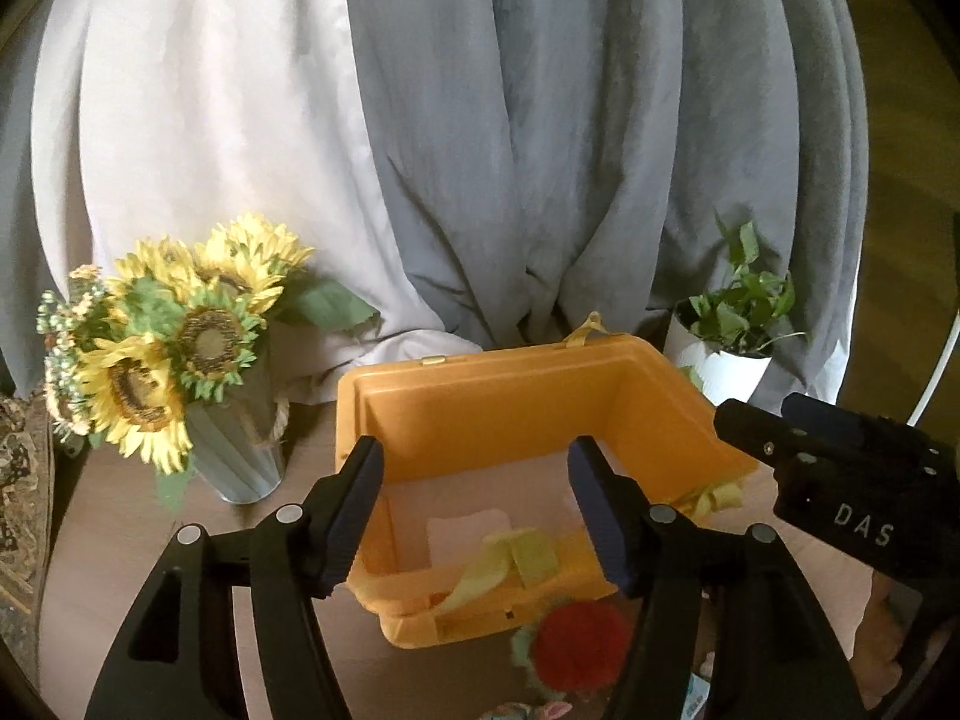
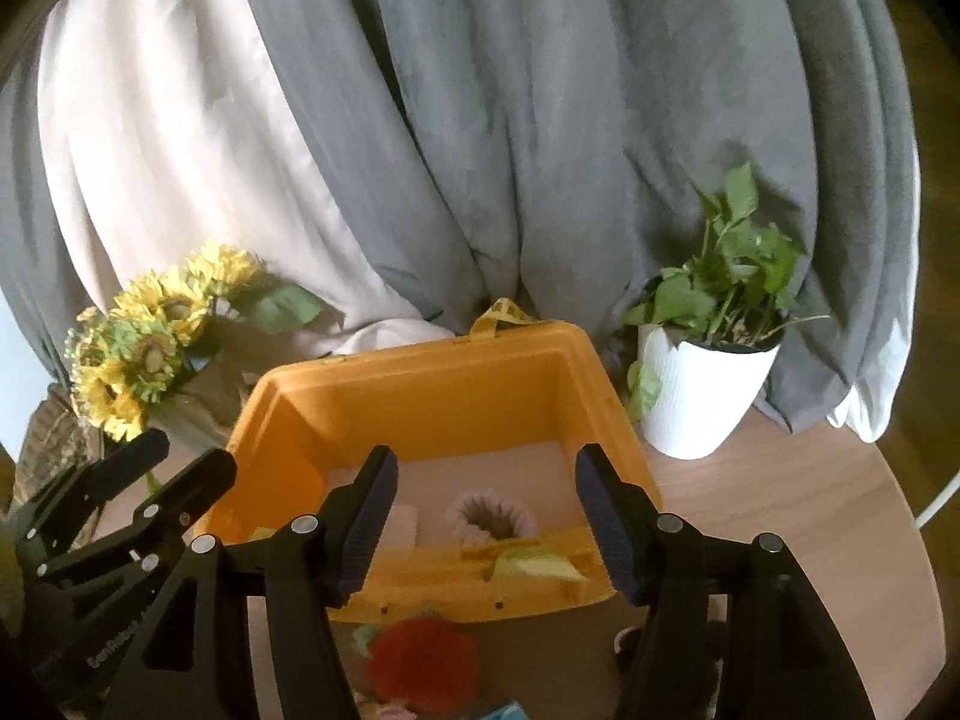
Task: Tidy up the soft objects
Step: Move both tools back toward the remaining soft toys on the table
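Both wrist cameras look forward and downward along their own tongs, close above the table (image 1: pixel 120 540). Each faces the orange bin (image 1: pixel 528 384), sunflowers (image 1: pixel 174 330), potted plant (image 2: pixel 708 384) and curtains (image 2: pixel 540 120), which both views share

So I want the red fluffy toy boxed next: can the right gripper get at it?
Probably yes: the right gripper is open and empty, and the red toy lies uncovered on the table, in front of the orange box.
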A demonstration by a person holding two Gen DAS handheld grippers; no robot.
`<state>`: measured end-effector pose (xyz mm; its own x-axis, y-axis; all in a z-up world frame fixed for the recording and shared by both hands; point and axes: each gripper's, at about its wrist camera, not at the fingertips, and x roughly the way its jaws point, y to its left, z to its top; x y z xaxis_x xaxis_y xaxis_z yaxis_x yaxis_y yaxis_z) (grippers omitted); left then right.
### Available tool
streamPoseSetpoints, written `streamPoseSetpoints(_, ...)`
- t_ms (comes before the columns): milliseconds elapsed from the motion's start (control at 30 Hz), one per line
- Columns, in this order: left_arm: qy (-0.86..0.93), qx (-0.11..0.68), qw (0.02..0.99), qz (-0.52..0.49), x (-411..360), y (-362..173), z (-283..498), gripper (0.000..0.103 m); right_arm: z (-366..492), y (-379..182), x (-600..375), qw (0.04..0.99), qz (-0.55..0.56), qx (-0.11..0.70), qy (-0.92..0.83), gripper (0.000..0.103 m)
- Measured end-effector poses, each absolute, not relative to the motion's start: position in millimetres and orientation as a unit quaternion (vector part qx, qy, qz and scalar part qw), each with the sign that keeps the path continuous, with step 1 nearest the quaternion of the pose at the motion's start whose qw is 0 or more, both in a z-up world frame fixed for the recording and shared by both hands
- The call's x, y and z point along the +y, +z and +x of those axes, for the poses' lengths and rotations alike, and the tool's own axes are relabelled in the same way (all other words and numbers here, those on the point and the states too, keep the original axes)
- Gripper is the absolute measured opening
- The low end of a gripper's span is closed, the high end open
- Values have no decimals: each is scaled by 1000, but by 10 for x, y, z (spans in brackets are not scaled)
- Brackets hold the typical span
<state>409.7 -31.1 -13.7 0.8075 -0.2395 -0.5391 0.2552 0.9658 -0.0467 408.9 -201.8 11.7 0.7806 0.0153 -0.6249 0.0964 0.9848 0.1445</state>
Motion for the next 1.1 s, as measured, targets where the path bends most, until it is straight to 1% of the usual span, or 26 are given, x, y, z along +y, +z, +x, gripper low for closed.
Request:
streamPoseSetpoints(133,-124,267,956,16,-240,-87,3864,66,3907,162,-2013,941,94,324,-22,63)
streamPoseSetpoints(333,-118,254,960,24,-139,-34,3592,66,3649,176,-1900,943,88,320,-16,64)
streamPoseSetpoints(467,-121,248,961,29,-78,4,3416,67,3482,164,-1827,941,97,324,-7,66)
streamPoseSetpoints(600,-115,243,962,38,-25,3,3257,70,3319,151,-1757,941,94,326,-4,66)
streamPoseSetpoints(833,-113,255,960,35,65,-54,3085,70,3128,106,-1665,938,96,334,-2,66)
streamPoseSetpoints(1100,-116,285,951,36,131,-247,2930,71,2991,-67,-1586,921,105,375,5,66)
